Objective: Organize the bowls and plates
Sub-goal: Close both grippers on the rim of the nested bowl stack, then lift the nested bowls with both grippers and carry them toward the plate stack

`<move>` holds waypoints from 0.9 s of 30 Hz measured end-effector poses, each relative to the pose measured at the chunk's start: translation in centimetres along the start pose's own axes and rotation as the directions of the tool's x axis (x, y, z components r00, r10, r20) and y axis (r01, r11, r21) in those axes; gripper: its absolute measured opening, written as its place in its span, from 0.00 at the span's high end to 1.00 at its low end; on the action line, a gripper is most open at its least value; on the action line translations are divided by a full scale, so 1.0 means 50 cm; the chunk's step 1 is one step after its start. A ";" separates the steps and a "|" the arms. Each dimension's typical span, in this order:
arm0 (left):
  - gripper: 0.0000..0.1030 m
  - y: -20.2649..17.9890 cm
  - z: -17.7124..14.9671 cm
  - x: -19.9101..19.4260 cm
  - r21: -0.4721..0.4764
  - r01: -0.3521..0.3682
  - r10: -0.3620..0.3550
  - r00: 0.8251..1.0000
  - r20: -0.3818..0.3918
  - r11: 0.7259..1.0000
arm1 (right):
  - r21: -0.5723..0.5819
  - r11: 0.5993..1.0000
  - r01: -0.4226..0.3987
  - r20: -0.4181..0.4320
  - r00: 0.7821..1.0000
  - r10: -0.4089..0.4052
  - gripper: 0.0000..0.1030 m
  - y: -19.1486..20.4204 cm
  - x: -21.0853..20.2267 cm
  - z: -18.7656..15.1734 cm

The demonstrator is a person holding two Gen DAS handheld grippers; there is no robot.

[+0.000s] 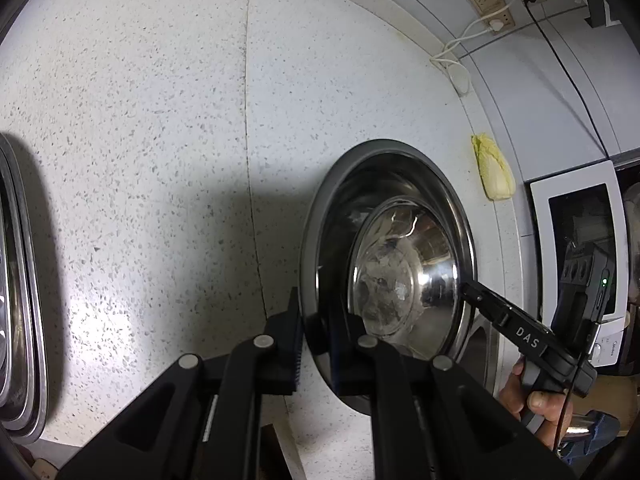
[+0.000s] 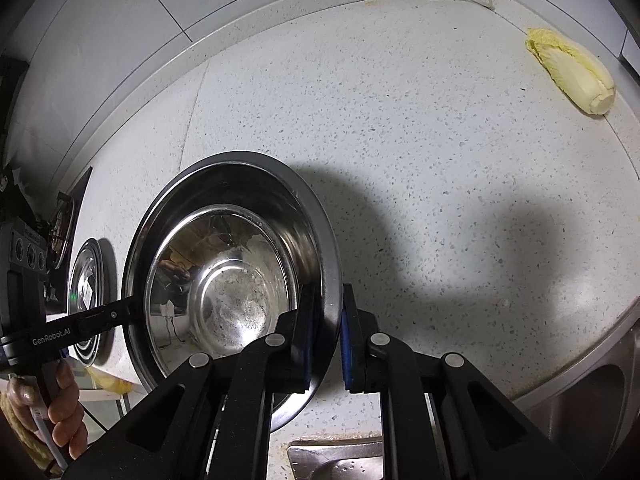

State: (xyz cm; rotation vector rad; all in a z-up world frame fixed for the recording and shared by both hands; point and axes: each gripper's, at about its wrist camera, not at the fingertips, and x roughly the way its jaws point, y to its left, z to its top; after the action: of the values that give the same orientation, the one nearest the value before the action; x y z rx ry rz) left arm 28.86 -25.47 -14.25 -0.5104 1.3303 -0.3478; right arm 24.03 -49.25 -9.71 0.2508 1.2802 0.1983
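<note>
While both grippers pinch opposite sides of the steel bowl [image 1: 384, 240], the left gripper [image 1: 318, 344] clenched on its near-left rim and the right gripper [image 2: 330, 336] clamped on the right rim, the person does best to lift both hands evenly and keep the rim level, since thin polished metal could slip from narrow pads. The bowl sits on the speckled countertop [image 1: 160, 120] with wide bare room behind and to its left, yet the stacked metal plates [image 1: 20, 280] lie off to the left, the counter's front edge and a sink [image 2: 580, 400] run close below, and a cabbage [image 2: 572, 72] rests near the back wall.
</note>
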 end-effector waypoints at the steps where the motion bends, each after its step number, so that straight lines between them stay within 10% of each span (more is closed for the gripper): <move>1: 0.91 0.002 -0.001 -0.004 -0.001 0.002 -0.002 1.000 0.000 1.000 | 0.001 1.000 0.000 0.001 1.000 0.000 0.90 0.000 -0.002 0.001; 27: 0.90 0.144 0.007 -0.359 -0.094 0.007 0.012 0.979 0.201 0.996 | -0.131 0.980 -0.148 0.044 0.987 0.155 0.90 0.244 -0.072 0.067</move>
State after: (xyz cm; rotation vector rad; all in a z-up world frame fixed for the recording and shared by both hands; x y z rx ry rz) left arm 25.03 -10.08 -3.22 -0.6065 1.1539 -0.2252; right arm 26.15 -38.87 -1.92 0.2425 1.1903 0.3997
